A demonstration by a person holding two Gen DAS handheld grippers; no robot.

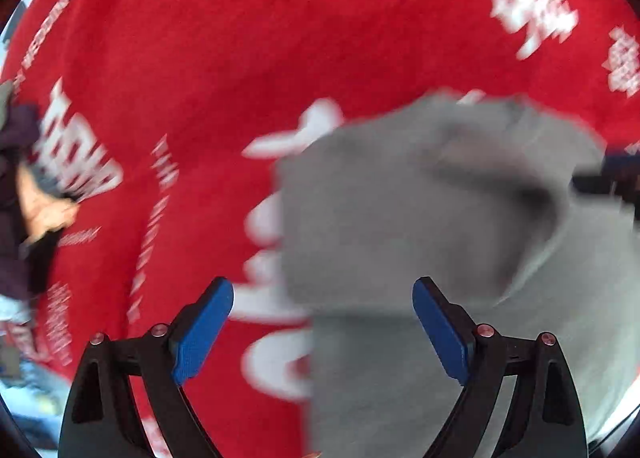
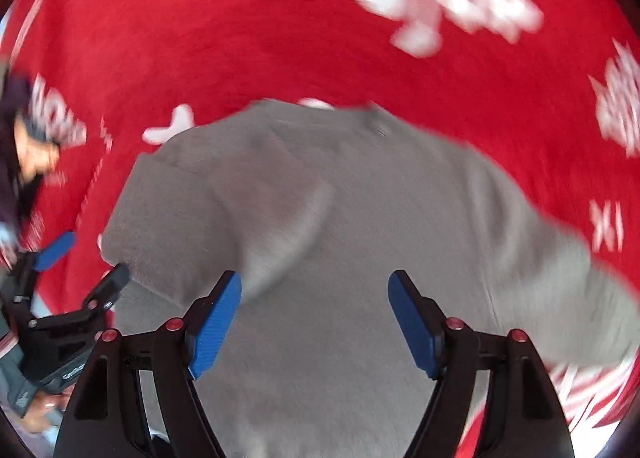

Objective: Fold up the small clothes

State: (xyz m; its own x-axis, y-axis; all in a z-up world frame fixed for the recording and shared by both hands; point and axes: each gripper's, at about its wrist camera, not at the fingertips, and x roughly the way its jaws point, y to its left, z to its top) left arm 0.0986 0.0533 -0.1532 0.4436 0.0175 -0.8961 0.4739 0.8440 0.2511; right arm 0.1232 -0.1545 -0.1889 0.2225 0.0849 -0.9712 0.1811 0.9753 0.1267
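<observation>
A grey garment [image 1: 420,218] lies partly folded on a red cloth with white lettering [image 1: 200,58]. One flap is turned over its body. My left gripper [image 1: 322,290] hangs open above the garment's left edge, blue pads wide apart with nothing pinched between them. In the right wrist view the same grey garment [image 2: 340,198] fills the middle. My right gripper [image 2: 315,282] stands open over it, holding nothing. The left gripper [image 2: 86,258] shows at the garment's left corner, also open. Both views are blurred.
The red cloth [image 2: 240,38] covers the whole surface around the garment. A heap of dark clothing [image 1: 16,162] lies at the far left edge. A hand in a grey sleeve [image 2: 24,398] holds the left gripper's body at the lower left.
</observation>
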